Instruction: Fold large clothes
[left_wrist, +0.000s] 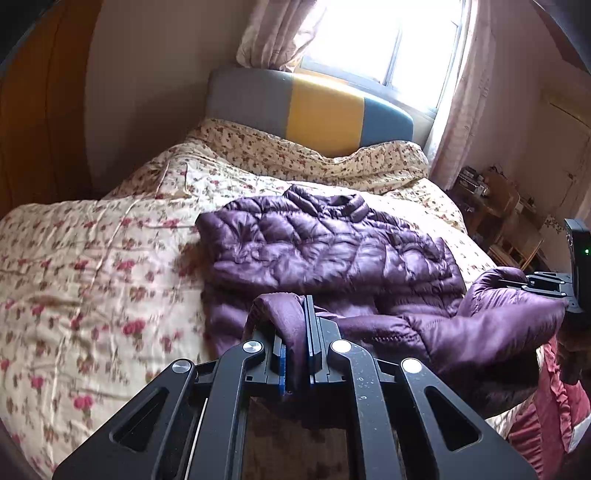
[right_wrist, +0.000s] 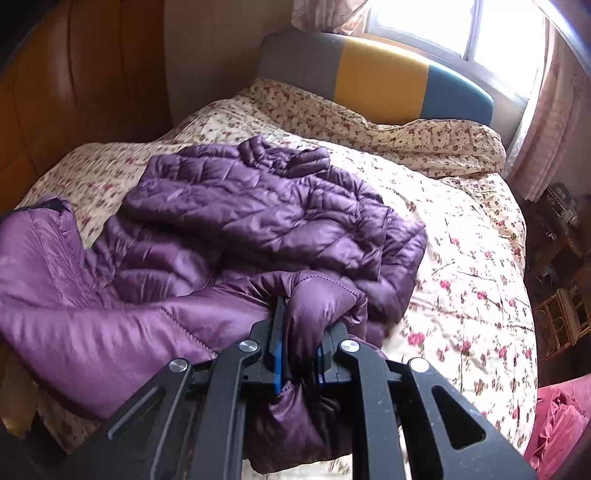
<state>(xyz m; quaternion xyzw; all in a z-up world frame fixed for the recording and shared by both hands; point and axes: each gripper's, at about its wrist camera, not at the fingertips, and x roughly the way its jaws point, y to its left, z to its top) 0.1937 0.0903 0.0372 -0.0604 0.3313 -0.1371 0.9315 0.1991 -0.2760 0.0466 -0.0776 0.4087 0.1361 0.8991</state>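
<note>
A purple quilted puffer jacket (left_wrist: 332, 254) lies on the floral bed, collar toward the headboard; it also shows in the right wrist view (right_wrist: 258, 218). My left gripper (left_wrist: 295, 325) is shut on a fold of the jacket's near hem and holds it a little above the bed. My right gripper (right_wrist: 299, 332) is shut on another bunch of the hem. The right gripper also shows at the right edge of the left wrist view (left_wrist: 517, 282), clamped on the purple fabric. The lifted hem stretches between the two grippers.
A cream floral quilt (left_wrist: 92, 280) covers the bed. A grey, yellow and blue headboard (left_wrist: 314, 107) stands under a bright window. A wooden wardrobe (right_wrist: 74, 92) is on the left. Cluttered wooden furniture (left_wrist: 495, 214) stands right of the bed. Pink fabric (right_wrist: 557, 424) lies at bottom right.
</note>
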